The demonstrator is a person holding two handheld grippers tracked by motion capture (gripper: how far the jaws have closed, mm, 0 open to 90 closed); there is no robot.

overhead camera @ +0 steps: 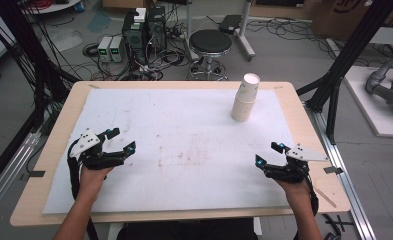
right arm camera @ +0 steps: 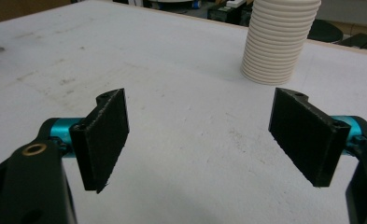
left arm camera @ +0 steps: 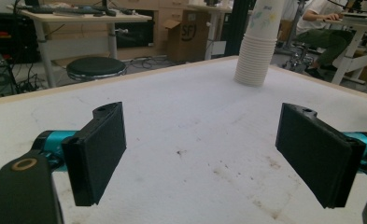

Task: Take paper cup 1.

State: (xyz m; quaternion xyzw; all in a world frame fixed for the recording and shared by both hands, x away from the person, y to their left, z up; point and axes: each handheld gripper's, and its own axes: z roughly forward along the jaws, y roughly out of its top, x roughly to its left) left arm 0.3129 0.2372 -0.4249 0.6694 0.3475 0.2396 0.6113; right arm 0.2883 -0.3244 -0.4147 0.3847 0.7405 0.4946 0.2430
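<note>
Currently: left gripper (overhead camera: 119, 139) jaws spread wide, nothing held, low over white sheet (overhead camera: 184, 125) at near-left; right gripper (overhead camera: 269, 154) same, wide open and empty, near-right; stack of paper cups (overhead camera: 244, 98) upright at far right of sheet, well apart from both, nearer the right one. Risk, as a judgement: tall light stack tips if nudged off-centre; hard squeeze crushes cups or lifts several at once.

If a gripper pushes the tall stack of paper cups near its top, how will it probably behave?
The stack of paper cups is tall, narrow and already leaning, so it will probably tip rather than slide. Being paper, it is likely light and may crush under a hard squeeze. Cups may separate when lifted.
</note>
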